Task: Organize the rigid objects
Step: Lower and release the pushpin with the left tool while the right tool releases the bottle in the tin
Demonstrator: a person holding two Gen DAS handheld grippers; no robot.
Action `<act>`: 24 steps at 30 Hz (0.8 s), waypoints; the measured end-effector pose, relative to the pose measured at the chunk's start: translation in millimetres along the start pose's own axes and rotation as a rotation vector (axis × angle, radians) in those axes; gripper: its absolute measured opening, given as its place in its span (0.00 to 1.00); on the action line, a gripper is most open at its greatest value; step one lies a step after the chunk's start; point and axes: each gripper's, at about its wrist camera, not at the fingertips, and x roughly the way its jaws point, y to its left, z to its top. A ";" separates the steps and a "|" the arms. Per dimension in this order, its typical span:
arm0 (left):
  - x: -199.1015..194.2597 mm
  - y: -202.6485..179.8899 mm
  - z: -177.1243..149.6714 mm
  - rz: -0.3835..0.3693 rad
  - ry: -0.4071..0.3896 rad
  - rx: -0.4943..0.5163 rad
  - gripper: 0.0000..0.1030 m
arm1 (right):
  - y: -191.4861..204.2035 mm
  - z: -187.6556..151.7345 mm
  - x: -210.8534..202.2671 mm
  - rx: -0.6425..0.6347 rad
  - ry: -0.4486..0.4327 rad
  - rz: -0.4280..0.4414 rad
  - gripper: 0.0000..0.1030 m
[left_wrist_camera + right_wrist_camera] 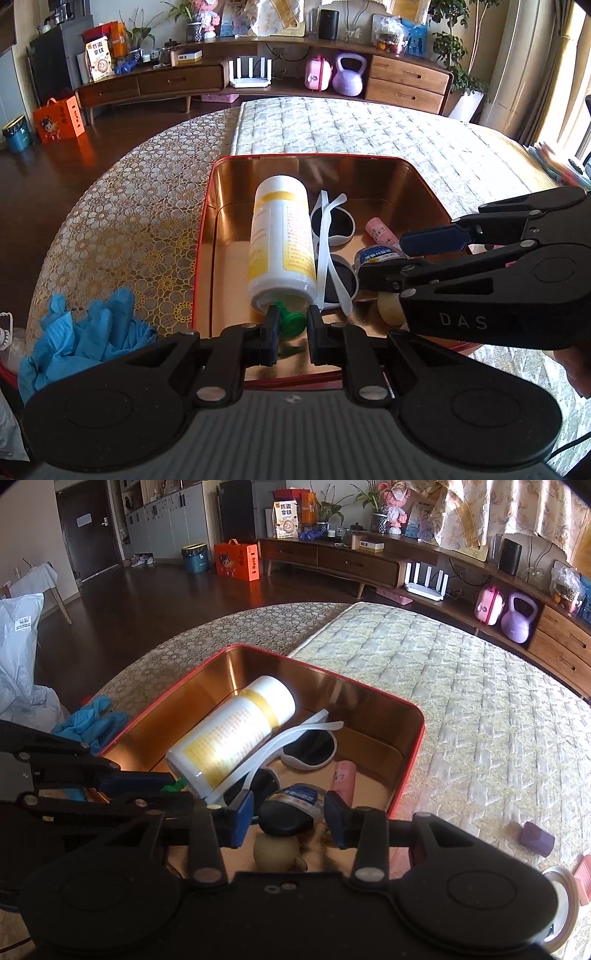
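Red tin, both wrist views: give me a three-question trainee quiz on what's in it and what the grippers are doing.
1. True or false: the white bottle stands upright in the red tin.
2. Which item does the left gripper hold? A) green piece B) pink tube C) white sunglasses
3. Fill in: the blue gloves lie ____ the tin.

Key: 1 false, it lies on its side; 2 A; 3 outside.
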 end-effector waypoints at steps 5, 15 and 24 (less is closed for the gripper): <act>-1.4 1.4 -0.5 0.003 0.004 -0.013 0.14 | 1.5 -2.3 -12.4 0.000 -0.020 0.009 0.46; -17.7 -5.6 -2.7 0.001 -0.024 -0.001 0.15 | -0.7 -8.4 -41.4 0.039 -0.072 0.025 0.50; -38.5 -19.6 -7.8 -0.021 -0.052 0.014 0.15 | 2.4 -19.1 -77.3 0.053 -0.126 0.025 0.55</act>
